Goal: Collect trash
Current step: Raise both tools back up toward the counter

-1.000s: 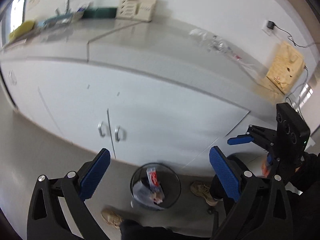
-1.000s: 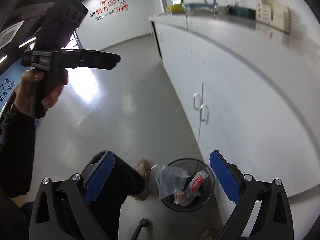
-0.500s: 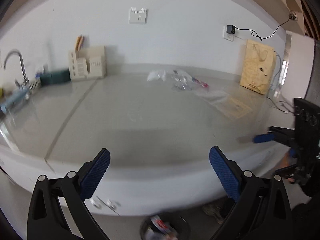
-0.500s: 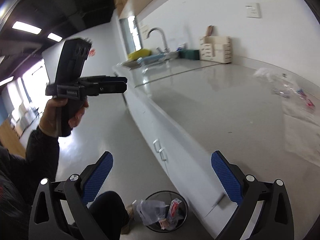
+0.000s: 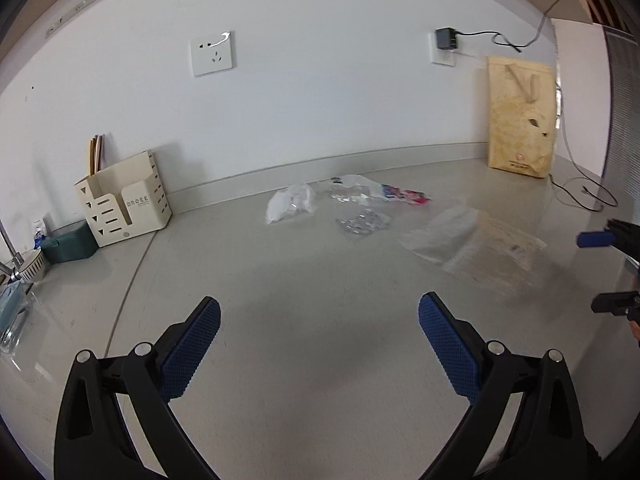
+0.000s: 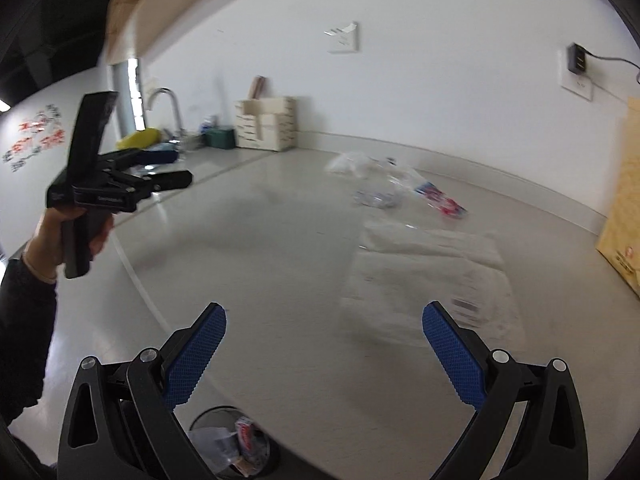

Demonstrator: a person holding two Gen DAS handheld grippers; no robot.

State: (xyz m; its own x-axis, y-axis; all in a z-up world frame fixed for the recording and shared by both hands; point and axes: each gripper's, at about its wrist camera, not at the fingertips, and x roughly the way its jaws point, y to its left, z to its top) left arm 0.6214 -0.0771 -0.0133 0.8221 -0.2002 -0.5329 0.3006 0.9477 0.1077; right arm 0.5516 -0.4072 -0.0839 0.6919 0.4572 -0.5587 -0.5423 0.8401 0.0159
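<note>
**A:** What has changed in the last second?

**B:** Both cameras have swung up from the floor and cabinet doors to the grey worktop [image 5: 320, 288]. A second ago the wire waste bin filled the lower middle of both views; now it shows only at the bottom edge of the right wrist view. It looks like one drop-off is done and the person is back for more.

**A:** Are the grippers carrying anything?

**B:** No. The left hand-held gripper [image 5: 319, 334] has its blue pads spread wide with nothing between them. The right hand-held gripper [image 6: 324, 340] is the same, wide apart and empty.

**A:** Where is the trash?

**B:** On the worktop, near the back wall: a crumpled white wrapper [image 5: 290, 208], a clear crinkled bag [image 5: 363, 222], and a pink and blue printed wrapper [image 5: 404, 194]. Nearer the right gripper lies a large flat clear plastic sheet [image 6: 430, 280].

**A:** And the containers?

**B:** The wire waste bin [image 6: 234, 446] stands on the floor below the worktop edge, already holding a clear bag and a red and white packet. A cream slotted organiser [image 5: 124, 204] by the wall holds a few upright flat items. A tan paper bag [image 5: 520, 120] leans against the wall; its contents are hidden.
</note>
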